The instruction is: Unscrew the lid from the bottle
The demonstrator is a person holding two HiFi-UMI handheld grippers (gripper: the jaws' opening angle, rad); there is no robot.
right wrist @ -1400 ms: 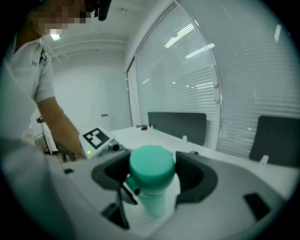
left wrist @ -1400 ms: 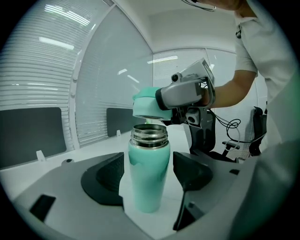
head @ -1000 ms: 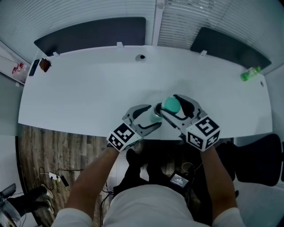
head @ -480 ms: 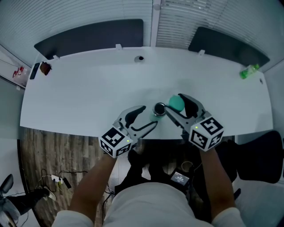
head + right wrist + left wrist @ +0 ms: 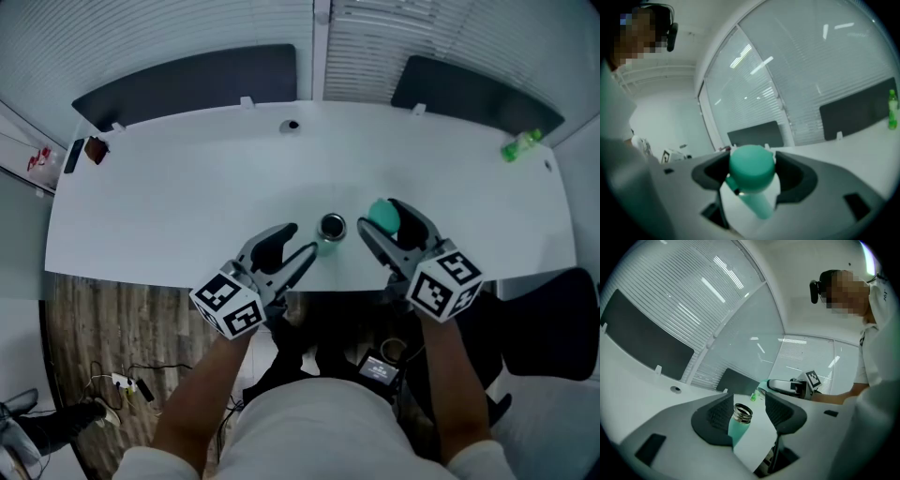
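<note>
Lid (image 5: pixel 382 215) off bottle (image 5: pixel 331 227), clamped in right tool (image 5: pixel 752 171)

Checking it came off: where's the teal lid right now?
Head view, right of centre: the teal lid is clamped in the right tongs, off and just right of the open bottle near the table's front edge.

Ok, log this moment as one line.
lid off, in right gripper | bottle open, upright on table | left gripper jaws just closing, gripping nothing

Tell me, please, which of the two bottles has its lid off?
The teal bottle nearest you: bare steel mouth, its lid in the right gripper. The green bottle stands far off.
</note>
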